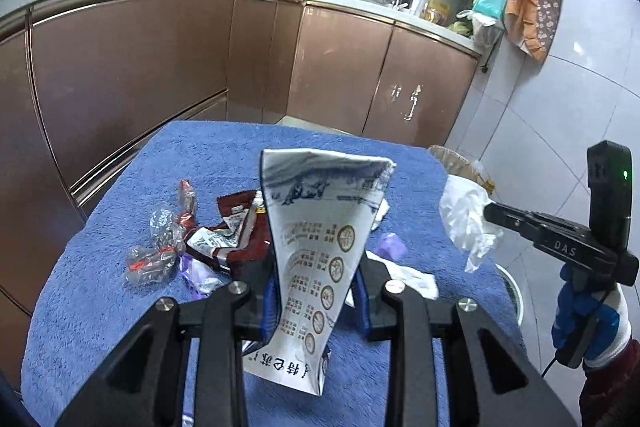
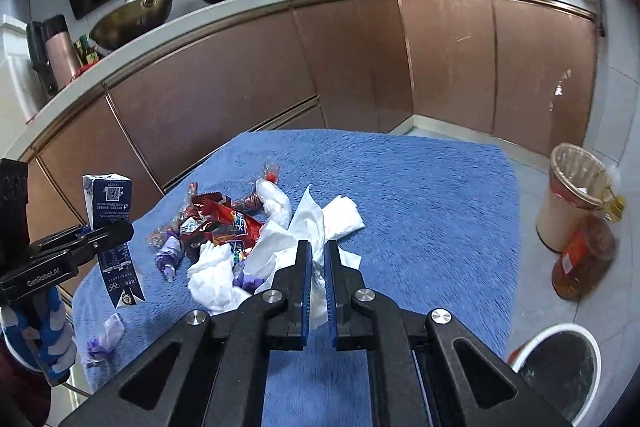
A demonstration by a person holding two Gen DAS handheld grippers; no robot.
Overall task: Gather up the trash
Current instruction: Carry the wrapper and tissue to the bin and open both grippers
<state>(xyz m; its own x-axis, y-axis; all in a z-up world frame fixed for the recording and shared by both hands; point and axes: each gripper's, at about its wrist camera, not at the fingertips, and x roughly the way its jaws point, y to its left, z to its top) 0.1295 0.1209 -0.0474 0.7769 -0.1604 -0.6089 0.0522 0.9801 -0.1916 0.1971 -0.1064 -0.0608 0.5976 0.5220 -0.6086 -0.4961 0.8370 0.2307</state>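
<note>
A flattened white-and-blue drink carton (image 1: 316, 247) stands up between the fingers of my left gripper (image 1: 316, 275), which is shut on it above the blue towel (image 1: 224, 155). From the right wrist view the same carton (image 2: 108, 203) hangs in the left gripper (image 2: 126, 231) at the far left. My right gripper (image 2: 318, 255) is shut on a crumpled white tissue (image 2: 308, 219), which shows as a white wad (image 1: 464, 219) at the right gripper (image 1: 488, 213) in the left wrist view. Red wrappers (image 2: 224, 223), clear and purple wrappers (image 1: 156, 247) and more tissues (image 2: 216, 275) lie piled on the towel.
A white round bin (image 2: 560, 363) stands on the floor at lower right. Beyond it are a lined bin (image 2: 572, 195) and an oil bottle (image 2: 584, 255). Brown kitchen cabinets (image 2: 280, 75) with pans on top run behind the table.
</note>
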